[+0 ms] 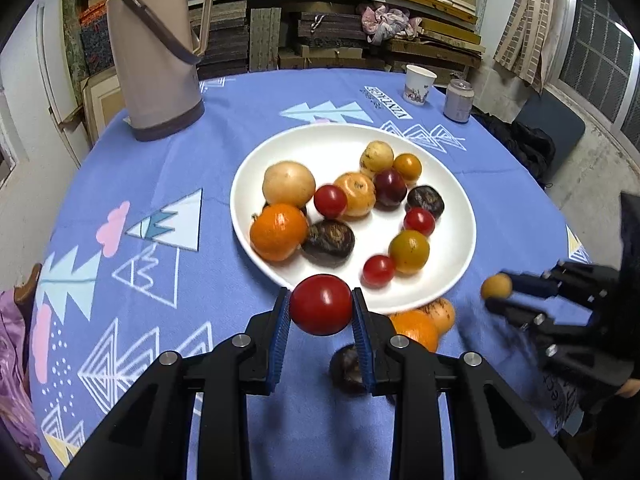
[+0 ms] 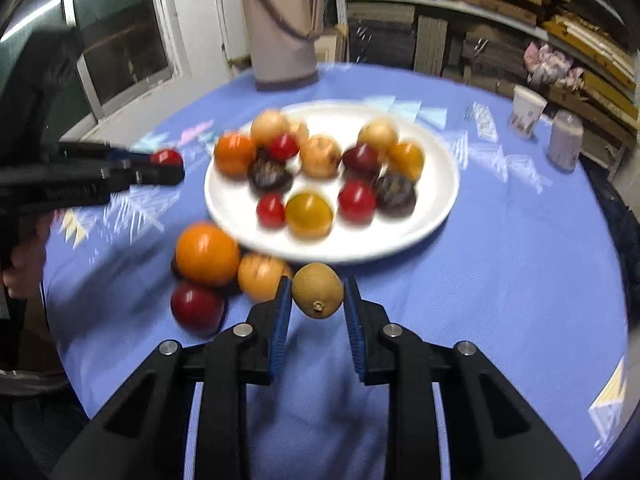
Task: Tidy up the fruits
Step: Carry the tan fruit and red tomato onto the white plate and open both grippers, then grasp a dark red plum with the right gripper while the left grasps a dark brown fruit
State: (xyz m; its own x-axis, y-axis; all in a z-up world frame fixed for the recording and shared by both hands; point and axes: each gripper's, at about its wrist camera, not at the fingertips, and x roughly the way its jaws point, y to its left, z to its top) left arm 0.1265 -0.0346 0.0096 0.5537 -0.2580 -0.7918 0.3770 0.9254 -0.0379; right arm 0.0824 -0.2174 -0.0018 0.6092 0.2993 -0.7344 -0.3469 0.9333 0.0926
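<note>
The left hand-held gripper (image 1: 321, 306) holds a red tomato (image 1: 321, 305) pinched between its blue pads, just short of the near rim of the white plate (image 1: 256, 160). The right hand-held gripper (image 2: 317, 300) grips a small tan-yellow fruit (image 2: 317, 291), also just before the plate's near rim. On the blue-clothed bench (image 2: 500, 280), beside the plate's near-left edge in the right wrist view, lie a large orange (image 2: 207, 255), a paler orange fruit (image 2: 260, 274) and a dark red fruit (image 2: 197, 306), touching or nearly so. The plate carries a loose heap of red tomatoes, yellow and orange fruits, pale round ones and dark brown ones. Beyond the plate stands a beige thermos jug (image 1: 156, 48); to the plate's far right are a paper cup (image 1: 419, 83) and a small grey jar (image 1: 458, 100).
</note>
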